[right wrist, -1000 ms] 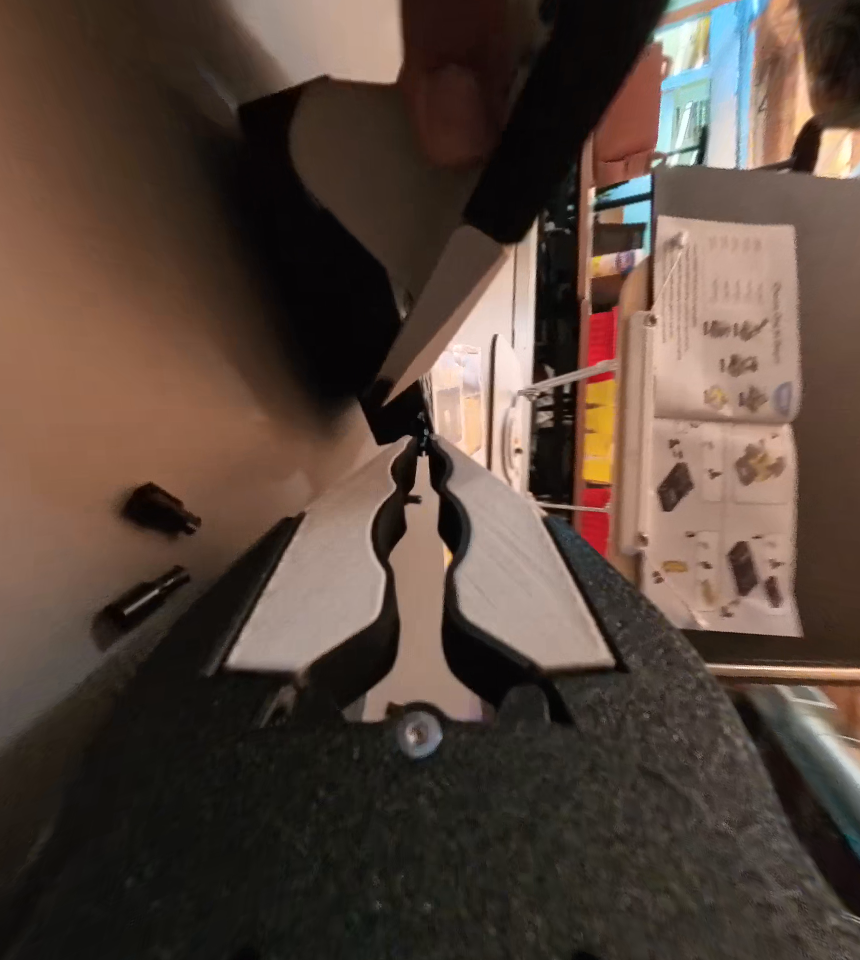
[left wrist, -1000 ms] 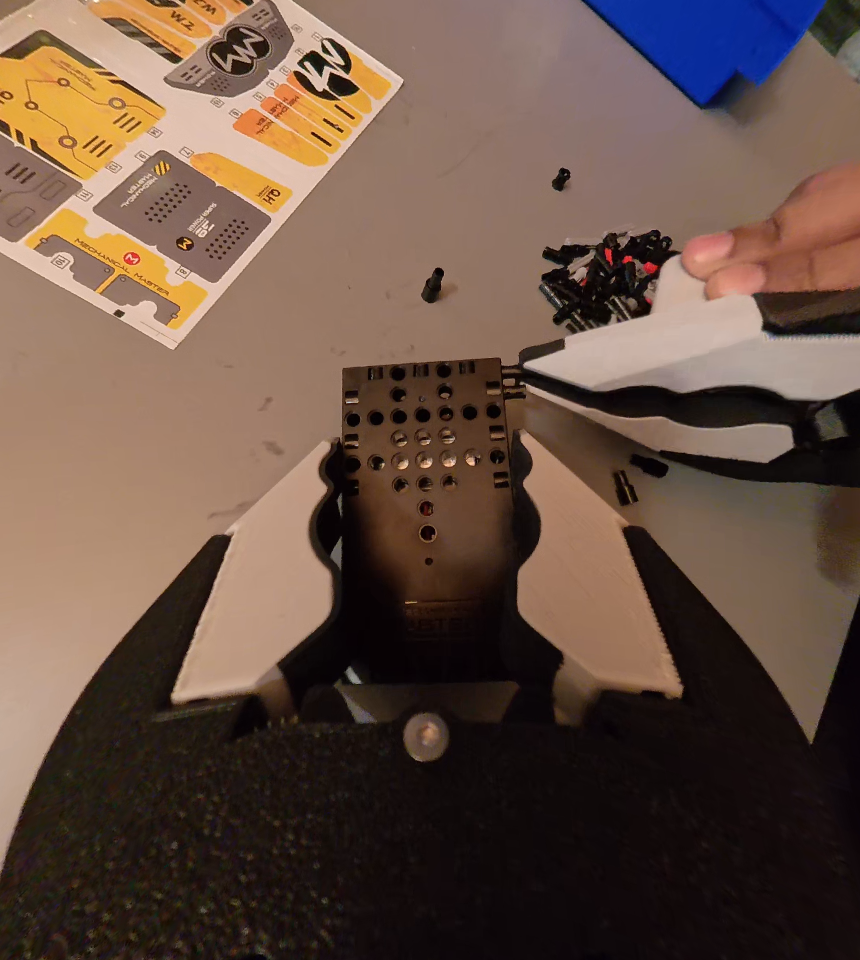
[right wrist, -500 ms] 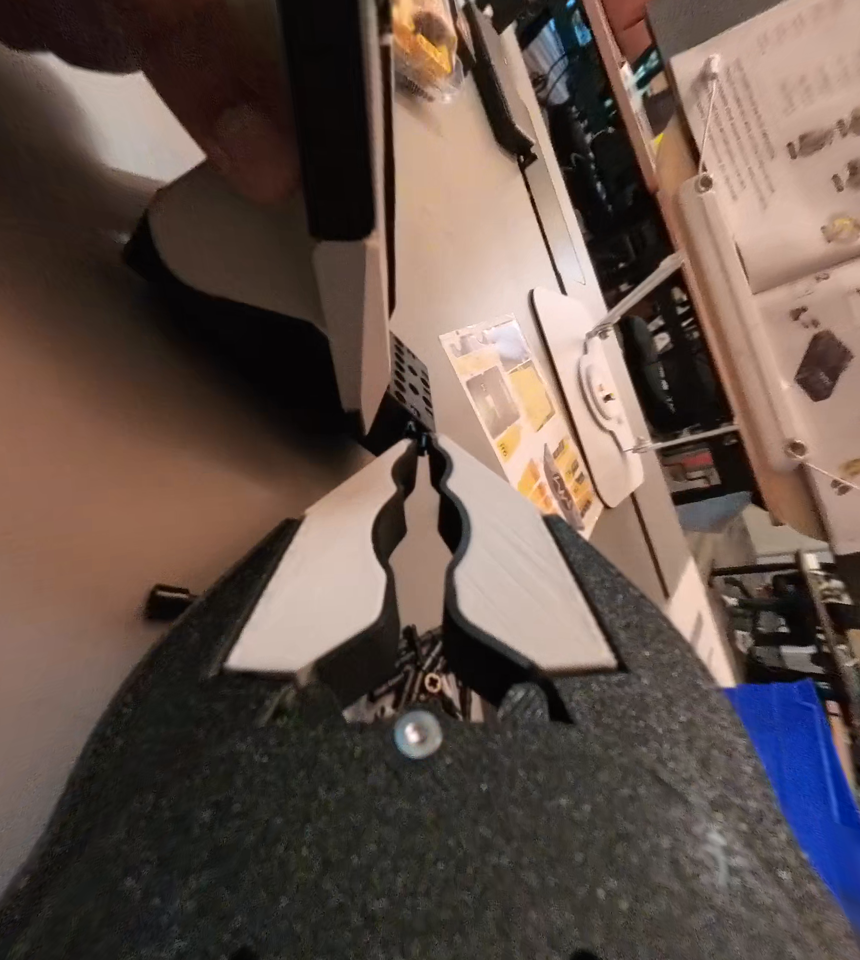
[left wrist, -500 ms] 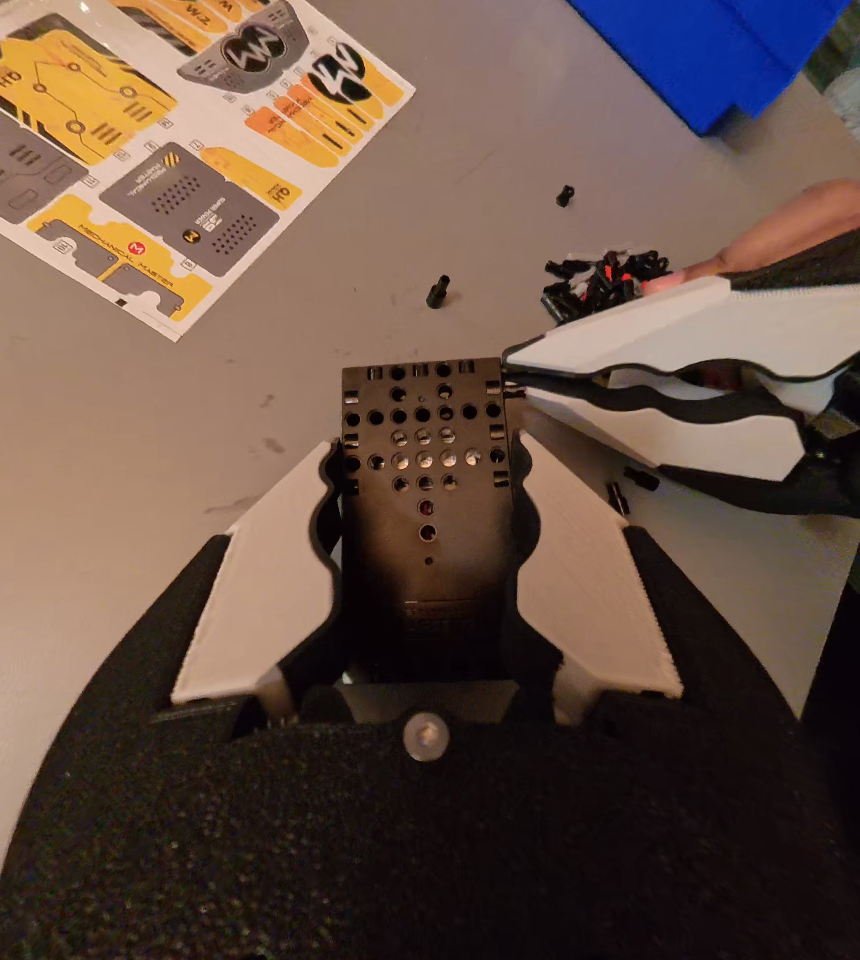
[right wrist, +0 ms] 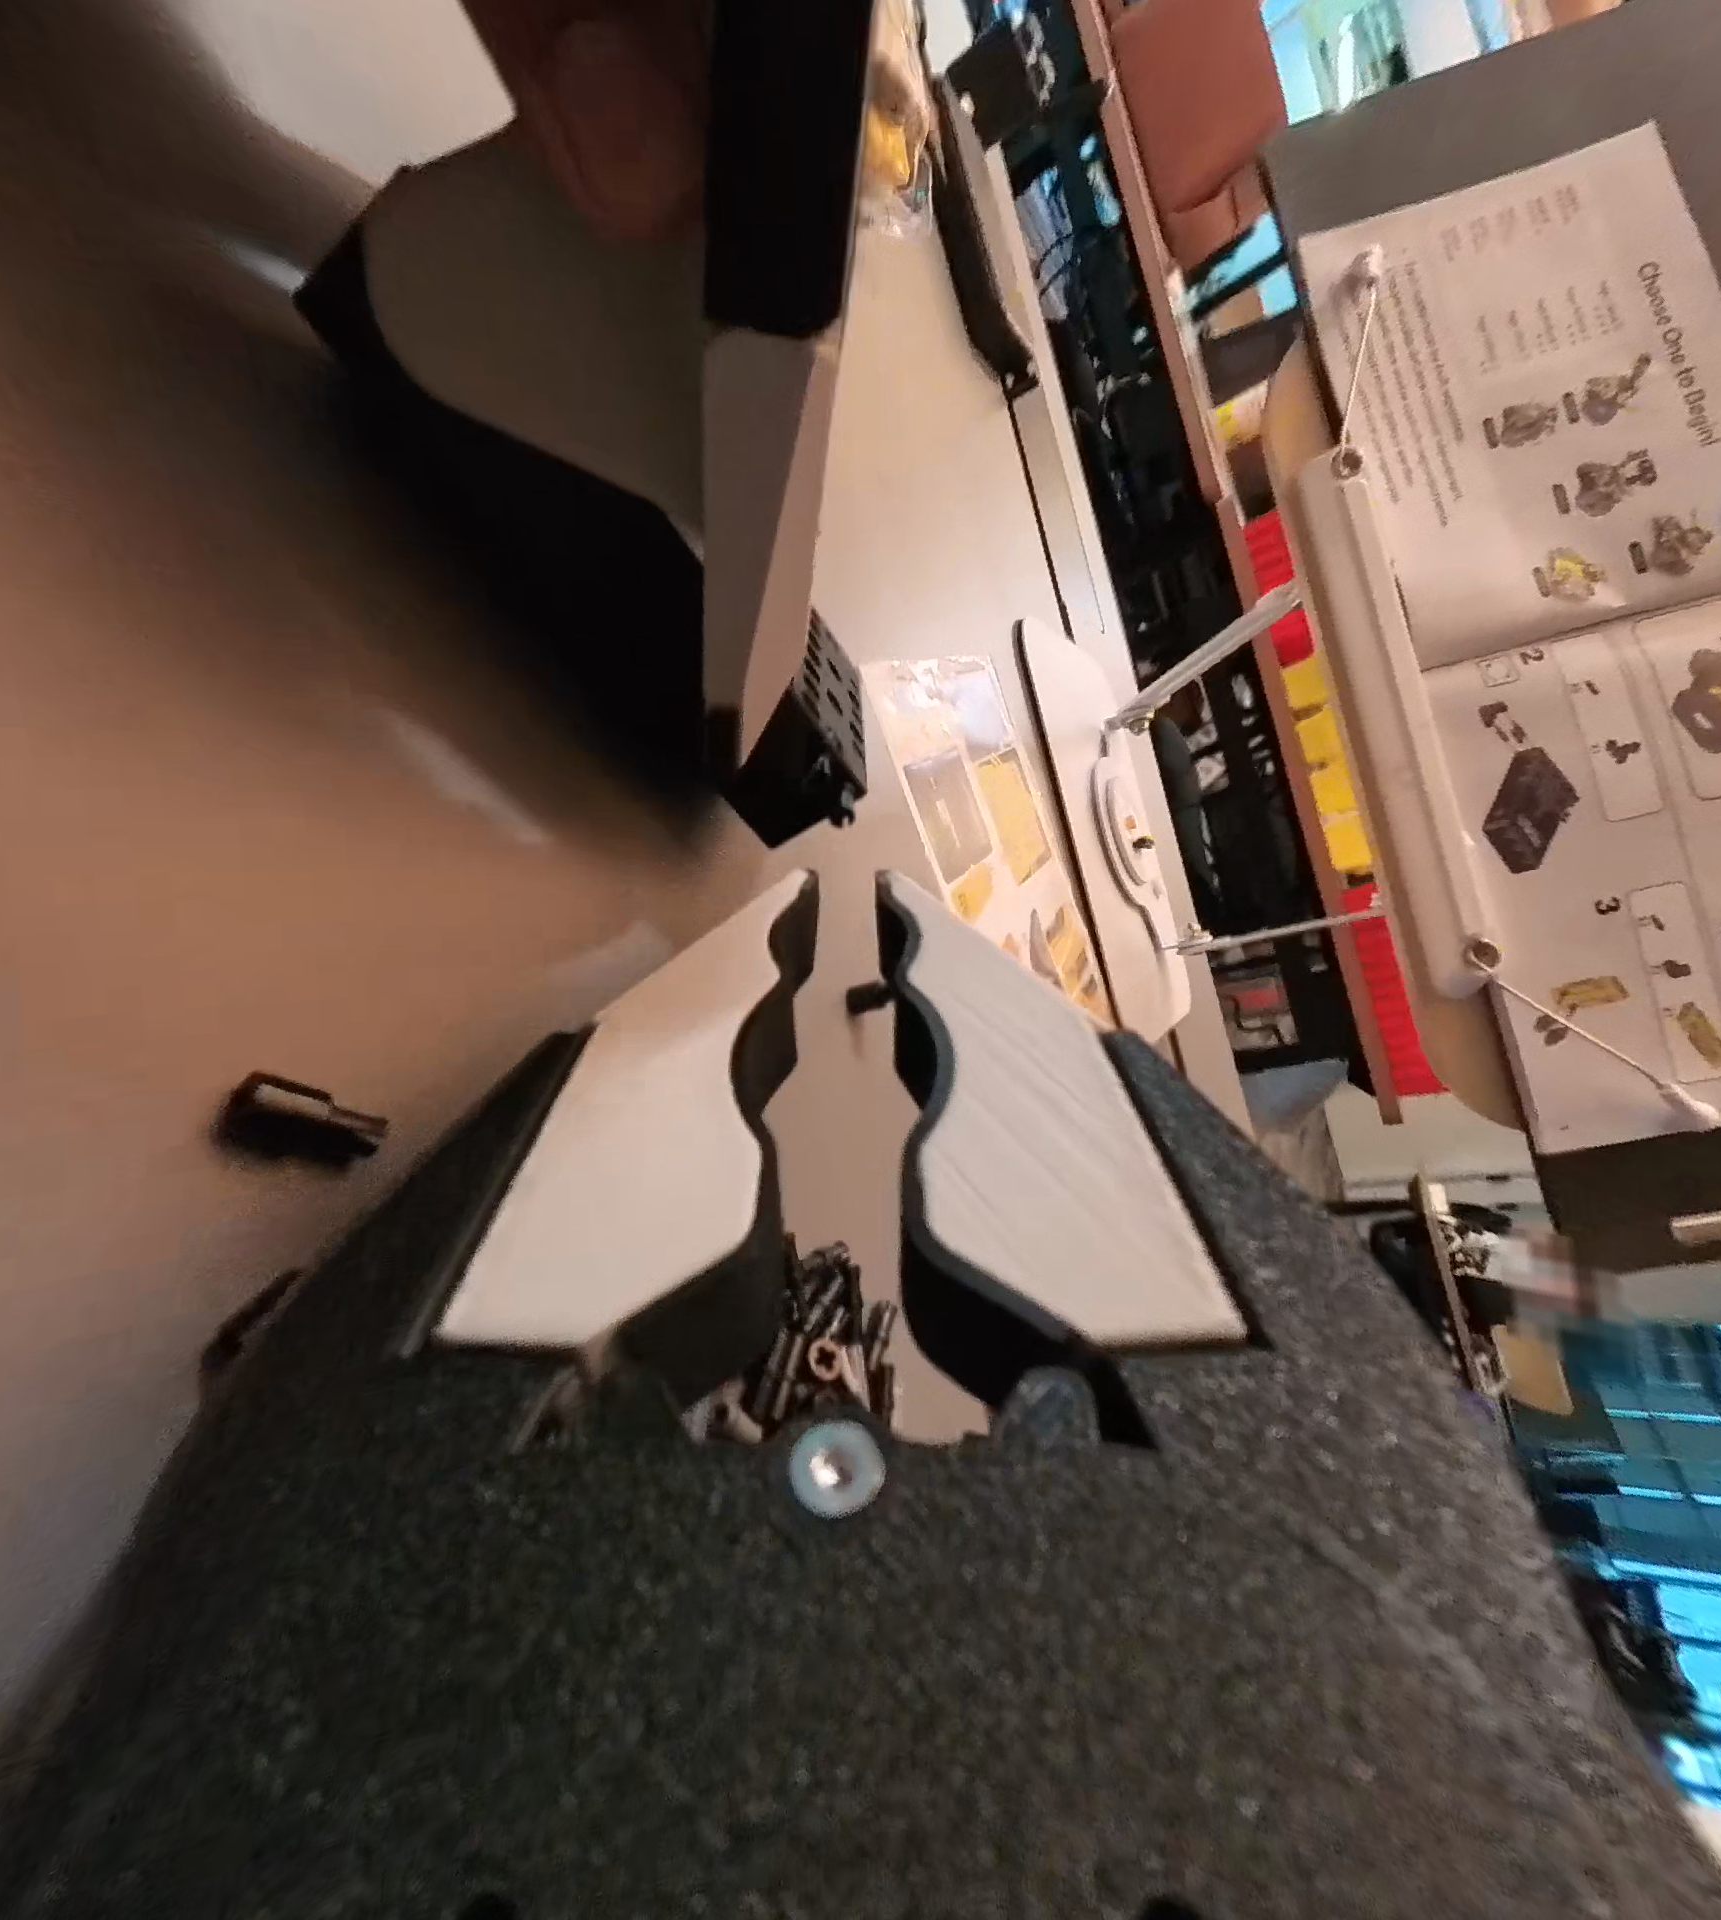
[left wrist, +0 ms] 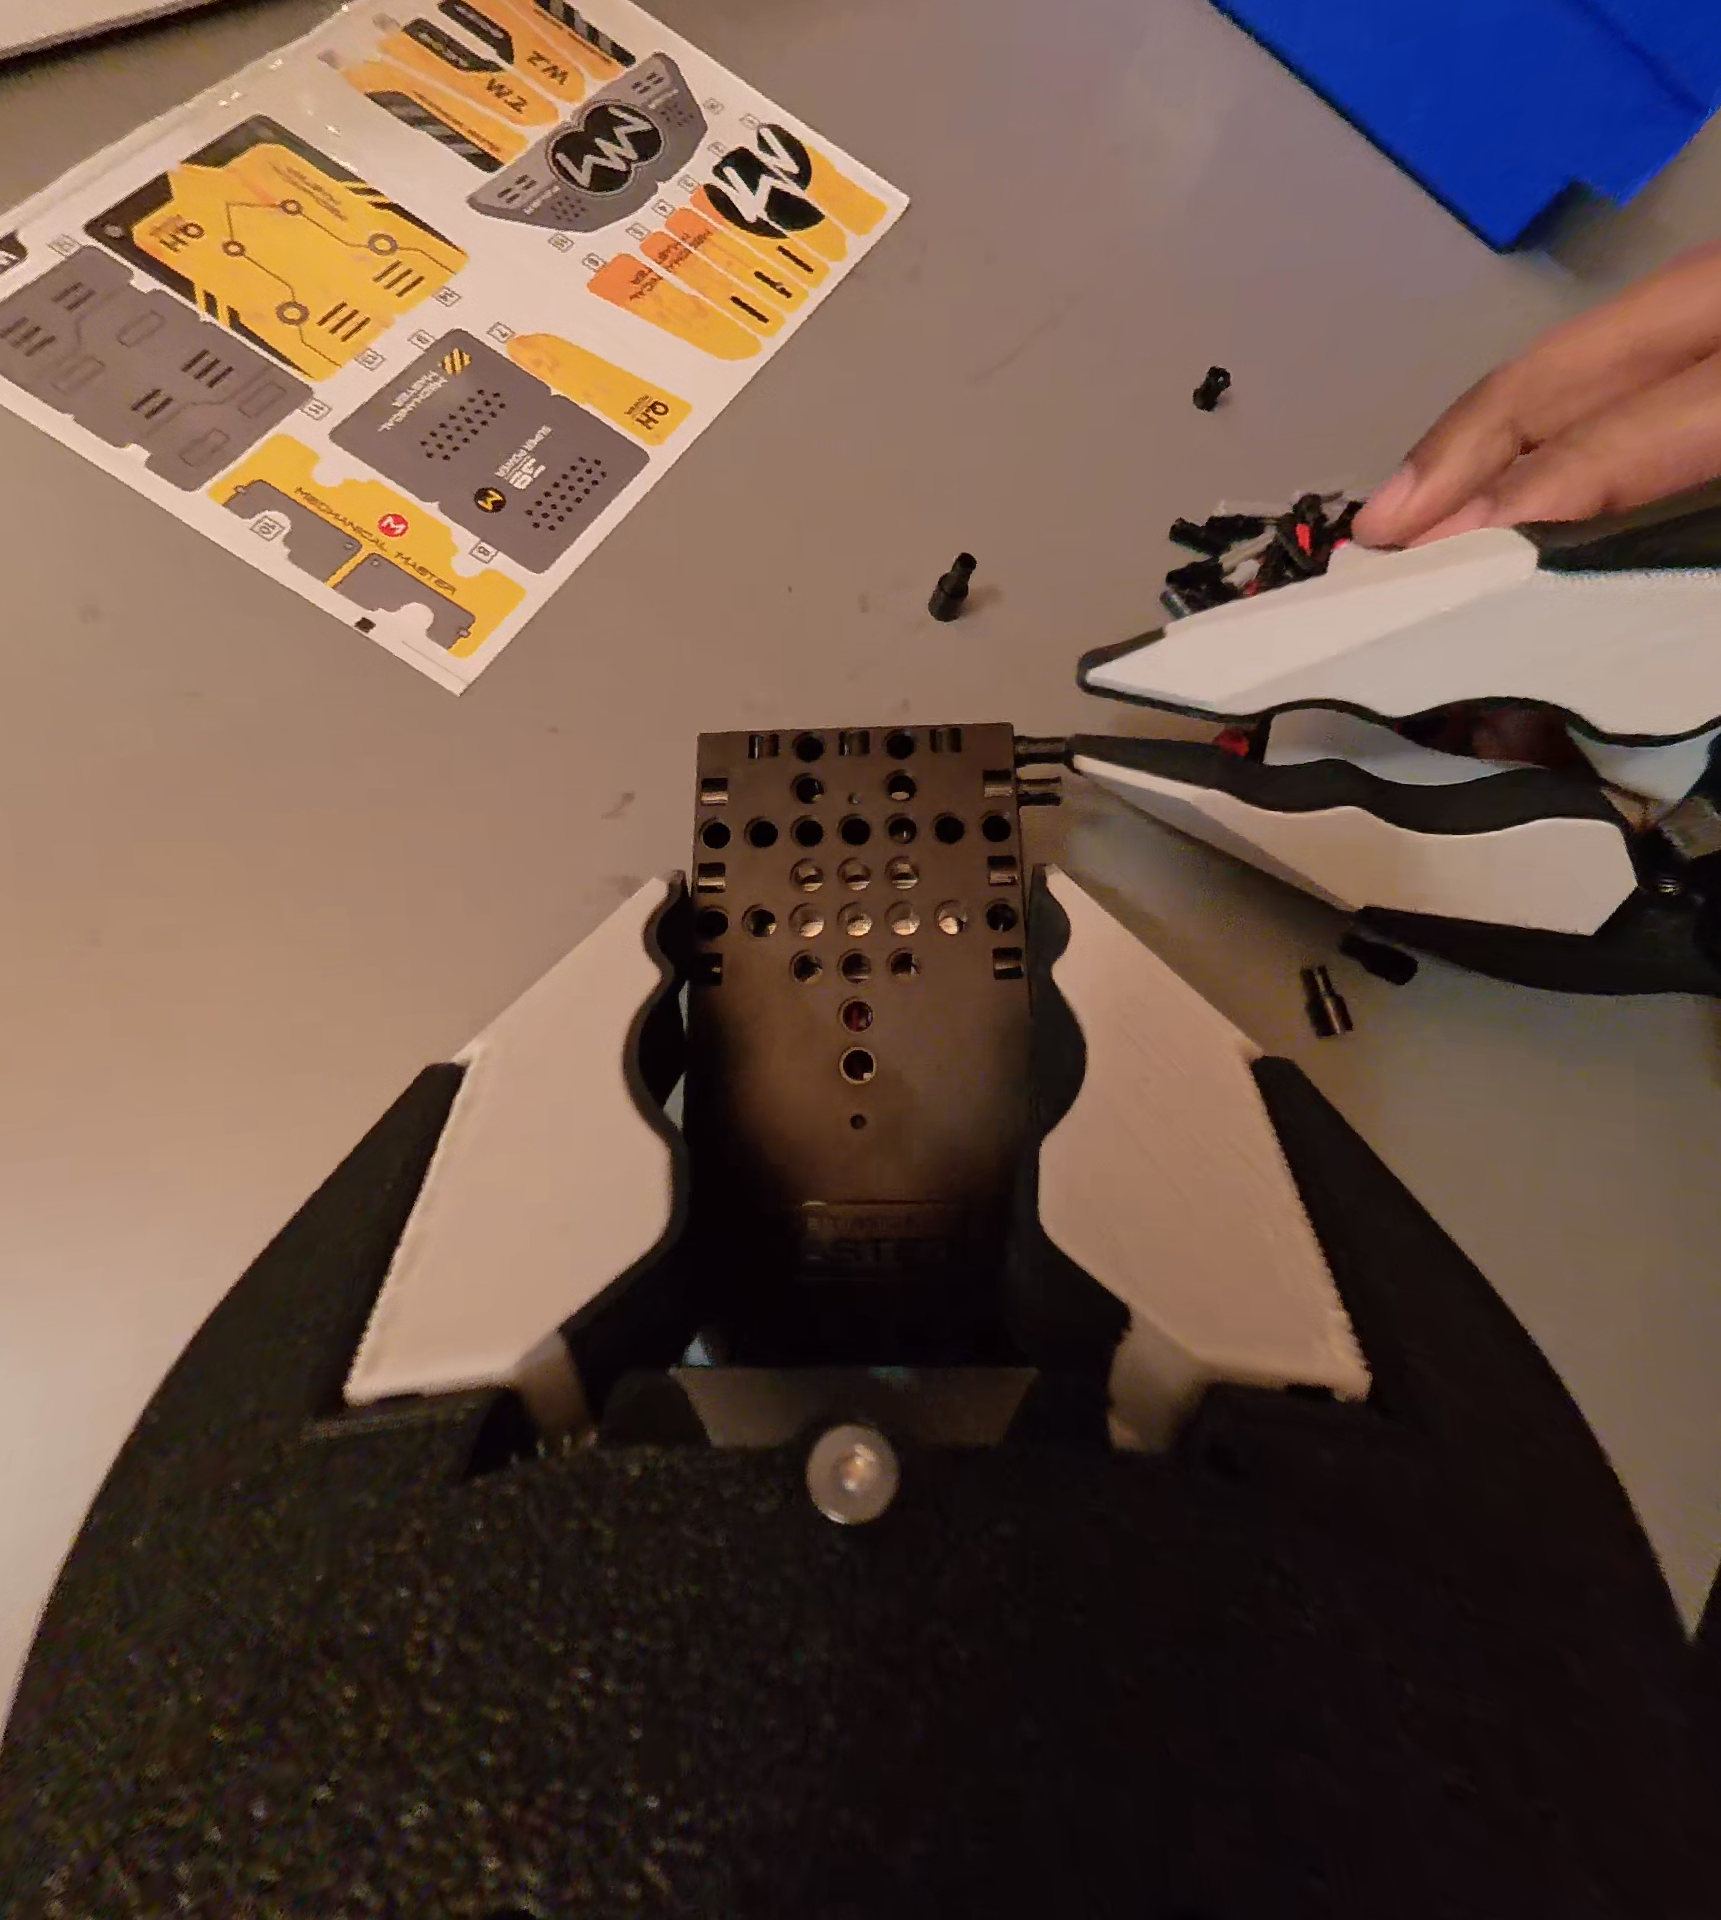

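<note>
My left gripper [left wrist: 856, 878] is shut on a black block with many holes [left wrist: 854, 997] and holds it over the grey table [left wrist: 212, 935]. Two short black pins [left wrist: 1036, 771] stick out of the block's far right side. My right gripper [left wrist: 1081, 715] comes in from the right; its jaws stand a little apart and empty, with the tips just off those pins. In the right wrist view my right gripper [right wrist: 848, 881] points at the block's corner [right wrist: 804, 748], with a small gap between them. A hand [left wrist: 1614, 416] rests on the right gripper.
A pile of small black and red pins [left wrist: 1251, 551] lies behind the right gripper. Loose pins [left wrist: 951, 587] [left wrist: 1211, 387] [left wrist: 1325, 1000] lie around. A sticker sheet [left wrist: 399, 343] is at far left, a blue bin [left wrist: 1510, 94] at far right. A booklet on a stand [right wrist: 1614, 623] stands beyond.
My right gripper was shut with its tips at the block's right corner. It has opened and drawn back a little. The left gripper still holds the block the same way.
</note>
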Motion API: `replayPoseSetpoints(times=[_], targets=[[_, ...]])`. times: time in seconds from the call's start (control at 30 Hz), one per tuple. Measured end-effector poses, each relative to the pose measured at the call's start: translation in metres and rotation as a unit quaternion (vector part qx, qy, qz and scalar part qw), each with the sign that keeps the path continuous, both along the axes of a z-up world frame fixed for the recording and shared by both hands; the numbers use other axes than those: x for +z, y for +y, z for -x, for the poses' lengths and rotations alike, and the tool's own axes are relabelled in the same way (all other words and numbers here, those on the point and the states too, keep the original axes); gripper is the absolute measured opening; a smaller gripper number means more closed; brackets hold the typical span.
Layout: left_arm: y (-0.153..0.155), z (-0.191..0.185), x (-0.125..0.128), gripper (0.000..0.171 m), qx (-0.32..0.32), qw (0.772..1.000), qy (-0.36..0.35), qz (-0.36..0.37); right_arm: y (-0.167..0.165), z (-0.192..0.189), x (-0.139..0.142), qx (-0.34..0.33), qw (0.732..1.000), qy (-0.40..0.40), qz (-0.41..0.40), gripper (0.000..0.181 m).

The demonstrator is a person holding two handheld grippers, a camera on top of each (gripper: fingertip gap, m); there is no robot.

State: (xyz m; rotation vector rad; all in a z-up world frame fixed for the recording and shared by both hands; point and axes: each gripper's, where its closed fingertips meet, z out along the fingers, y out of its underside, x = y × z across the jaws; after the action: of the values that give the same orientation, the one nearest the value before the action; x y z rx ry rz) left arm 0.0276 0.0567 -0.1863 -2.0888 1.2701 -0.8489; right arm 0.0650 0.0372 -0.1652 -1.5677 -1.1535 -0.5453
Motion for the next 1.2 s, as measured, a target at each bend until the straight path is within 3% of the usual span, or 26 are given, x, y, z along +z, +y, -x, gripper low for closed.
replayPoseSetpoints(times=[0.17, 0.5, 1.2], targets=[[0.000, 0.000, 0.001, 0.065, -0.003, 1.000, -0.013, 0.016, -0.004, 0.012, 0.009, 0.038, 0.999, 0.038, -0.009, 0.009], [-0.005, -0.001, 0.002, 0.065, -0.020, 0.999, -0.017, 0.022, -0.003, 0.014, 0.007, 0.050, 0.998, 0.014, -0.021, 0.004], [-0.009, 0.000, 0.000, 0.065, -0.051, 0.999, -0.006, 0.003, -0.005, 0.015, 0.004, 0.047, 0.986, 0.132, 0.088, 0.003]])
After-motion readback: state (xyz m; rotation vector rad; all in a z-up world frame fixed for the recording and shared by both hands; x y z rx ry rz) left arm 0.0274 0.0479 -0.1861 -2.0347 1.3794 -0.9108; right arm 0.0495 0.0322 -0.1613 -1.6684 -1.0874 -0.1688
